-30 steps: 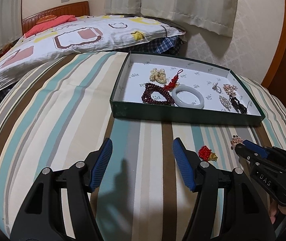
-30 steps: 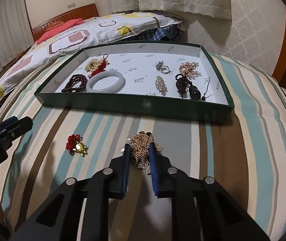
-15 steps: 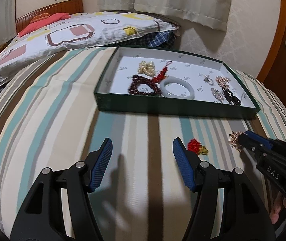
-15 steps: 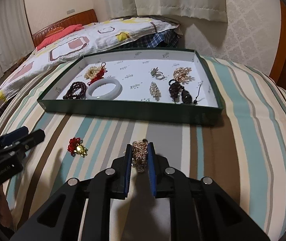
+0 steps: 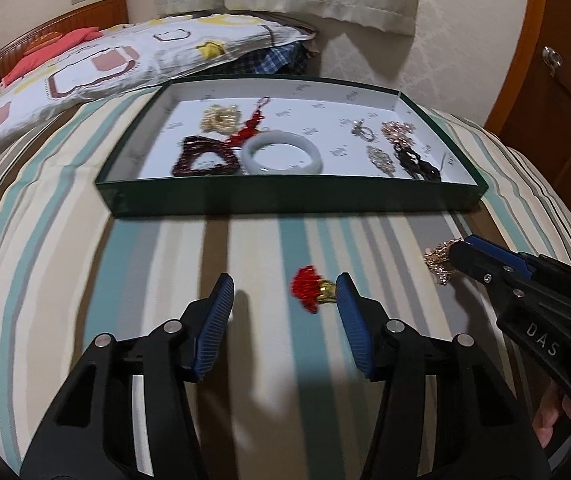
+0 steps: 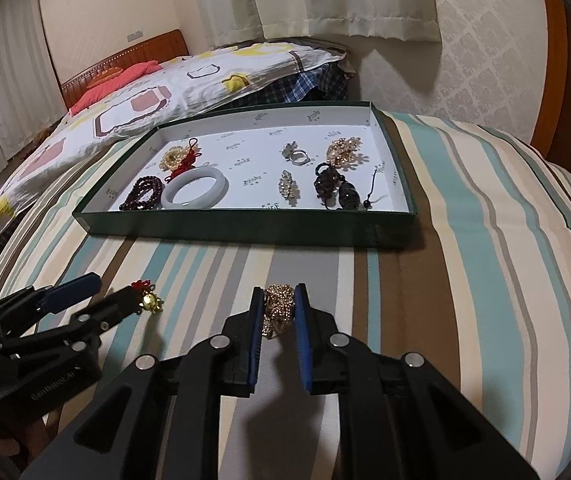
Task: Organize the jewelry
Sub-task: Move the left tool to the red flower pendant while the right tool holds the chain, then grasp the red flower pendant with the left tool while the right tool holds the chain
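A green tray [image 5: 285, 194] [image 6: 245, 230] with a white floor lies on the striped bed and holds a white jade bangle [image 6: 194, 193], dark red beads [image 6: 141, 199], a pearl piece, a ring, brooches and a dark pendant. My right gripper [image 6: 279, 306] is shut on a gold chain piece [image 6: 279, 310] and holds it above the bed, short of the tray; it also shows in the left wrist view [image 5: 441, 260]. My left gripper [image 5: 283, 294] is open, with a red and gold charm [image 5: 311, 288] [image 6: 149, 300] lying on the bed between its fingertips, close to the right one.
The striped bed cover [image 5: 65, 280] falls away at its rounded edges. A patterned quilt [image 5: 85, 68] and pillows lie behind the tray. A wooden door [image 5: 557, 100] stands at the right, curtains at the back.
My right gripper has lifted the gold chain piece off the bed. My left gripper has moved right and forward, so the red charm now sits between its fingertips.
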### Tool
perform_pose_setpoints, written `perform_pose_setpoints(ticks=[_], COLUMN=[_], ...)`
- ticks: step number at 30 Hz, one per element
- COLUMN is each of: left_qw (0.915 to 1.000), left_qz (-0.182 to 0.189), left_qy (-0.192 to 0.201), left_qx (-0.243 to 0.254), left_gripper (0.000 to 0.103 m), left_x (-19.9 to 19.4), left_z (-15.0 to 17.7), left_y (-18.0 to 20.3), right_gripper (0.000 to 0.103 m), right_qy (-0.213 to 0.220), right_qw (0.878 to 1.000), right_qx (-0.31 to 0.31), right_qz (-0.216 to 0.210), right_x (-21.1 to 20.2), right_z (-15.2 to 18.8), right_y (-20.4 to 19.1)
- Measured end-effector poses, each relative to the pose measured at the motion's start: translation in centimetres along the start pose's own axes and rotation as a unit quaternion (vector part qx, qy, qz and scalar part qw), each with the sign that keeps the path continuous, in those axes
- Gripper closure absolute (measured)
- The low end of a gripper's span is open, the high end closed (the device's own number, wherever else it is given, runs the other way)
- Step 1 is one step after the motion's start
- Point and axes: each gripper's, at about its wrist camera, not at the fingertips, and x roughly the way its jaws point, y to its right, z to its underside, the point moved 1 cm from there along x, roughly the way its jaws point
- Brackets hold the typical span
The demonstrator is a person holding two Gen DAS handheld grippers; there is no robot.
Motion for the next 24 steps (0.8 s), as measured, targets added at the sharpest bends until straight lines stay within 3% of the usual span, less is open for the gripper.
perform_pose_setpoints(ticks=[9,16,20,24], left_qw=[0.9998,0.9999,0.9999,0.9999], left_qz=[0.010,0.008,0.006,0.005], left_qy=[-0.005,-0.007,-0.009,-0.010], left_qx=[0.015,0.008,0.002,0.003], left_gripper=[0.080,0.081,0.072,0.070], left_x=[0.82,0.71,0.90,0.95], left_z=[-0.26,-0.40,-0.44,-0.37], left_y=[0.53,-0.01,-0.12,-0.16], right_gripper=[0.087,0.087,0.087,0.087], right_qy=[-0.002,-0.003,-0.003,-0.003], right_qw=[1.000,1.000,1.000,1.000], right_qx=[0.005,0.005,0.005,0.005], right_qz=[-0.005,-0.006,-0.006,-0.007], right_x=[0.23,0.35,0.37,0.37], right_z=[0.20,0.27,0.29,0.30], right_y=[0.16,0.07,0.06,0.07])
